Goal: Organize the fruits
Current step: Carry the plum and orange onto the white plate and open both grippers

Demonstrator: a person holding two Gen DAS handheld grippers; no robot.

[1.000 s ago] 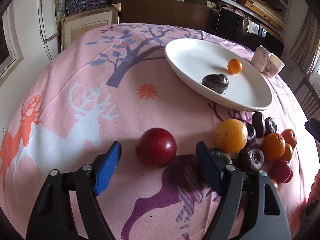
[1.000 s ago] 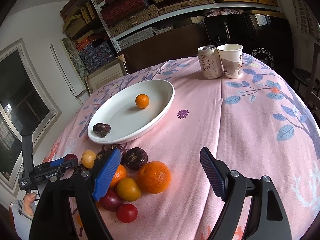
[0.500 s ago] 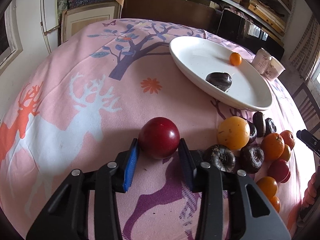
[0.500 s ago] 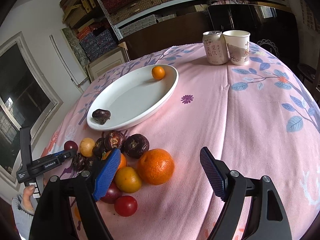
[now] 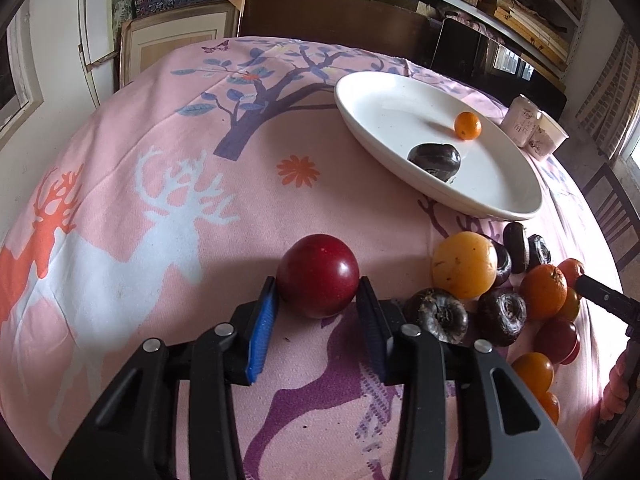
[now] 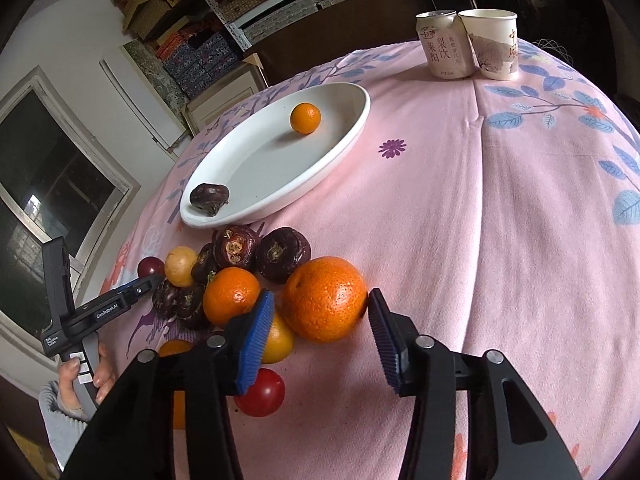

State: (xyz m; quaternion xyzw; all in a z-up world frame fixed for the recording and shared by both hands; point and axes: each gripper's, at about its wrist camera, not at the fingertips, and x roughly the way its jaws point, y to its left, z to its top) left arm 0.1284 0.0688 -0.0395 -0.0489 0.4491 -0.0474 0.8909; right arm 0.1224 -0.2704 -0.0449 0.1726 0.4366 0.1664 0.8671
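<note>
Nearest, left gripper (image 5: pixel 318 296): blue-padded fingers (image 5: pixel 262 322) narrowed onto the dark red plum (image 5: pixel 318 275), both pads touching its sides; plum sits on the table (image 5: pixel 160 168), apart from the heap. Right gripper (image 6: pixel 320 312): fingers part-open, straddling the large orange (image 6: pixel 324 298); right pad touching or just beside the peel, left pad just beside it — cannot tell if it grips.

Surface: round table under a pink cloth printed with white and orange deer, a purple deer, a purple tree with blue leaves, small flowers. Cloth lies in soft folds toward the right.

Fruit heap (image 6: pixel 224 272) just left of the large orange: second orange, yellow fruit, several dark wrinkled fruits, small red ones nearest the camera.

Beyond the heap: white oval plate (image 6: pixel 340 148), rim just past the dark fruits. On it a dark wrinkled fruit (image 6: pixel 209 197) at the near end, a small orange (image 6: pixel 305 118) at the far end, well apart.

Far edge of the table: drink can (image 6: pixel 442 46) and paper cup (image 6: pixel 494 44), touching.

Room: shelving stacked with patterned boxes (image 6: pixel 192 60), dark wood cabinet, white wall, window (image 6: pixel 48 184) to the left, framed board leaning on the wall
</note>
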